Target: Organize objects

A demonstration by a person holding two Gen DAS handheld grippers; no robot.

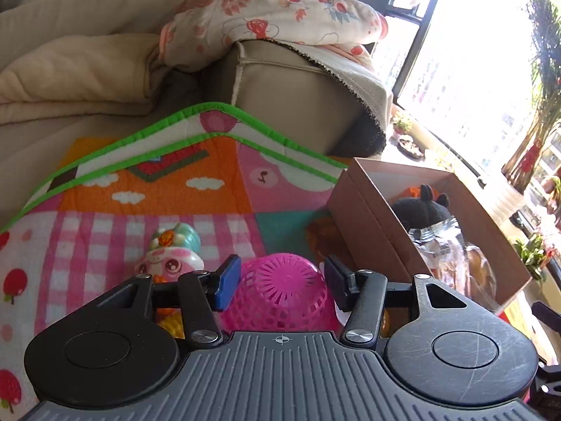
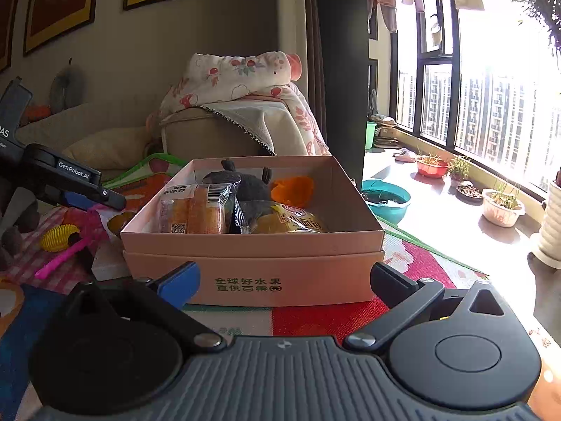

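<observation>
A pink mesh basket toy (image 1: 284,291) sits between the pads of my left gripper (image 1: 280,280); the pads stand at its two sides and seem to grip it. A pink cartoon toy (image 1: 171,256) lies just left of it on the play mat (image 1: 147,203). The pink cardboard box (image 2: 252,273) holds snack packets (image 2: 196,210), a dark plush (image 2: 245,186) and an orange item (image 2: 292,187). The box also shows in the left wrist view (image 1: 371,210). My right gripper (image 2: 284,280) is open and empty in front of the box. The left gripper shows in the right wrist view (image 2: 87,193).
A beige sofa (image 1: 287,98) with a floral blanket (image 1: 280,10) stands behind the mat. A yellow ridged toy (image 2: 58,236) and a pink handle (image 2: 59,261) lie left of the box. A teal basin (image 2: 385,200) and plant pots (image 2: 501,207) line the window ledge.
</observation>
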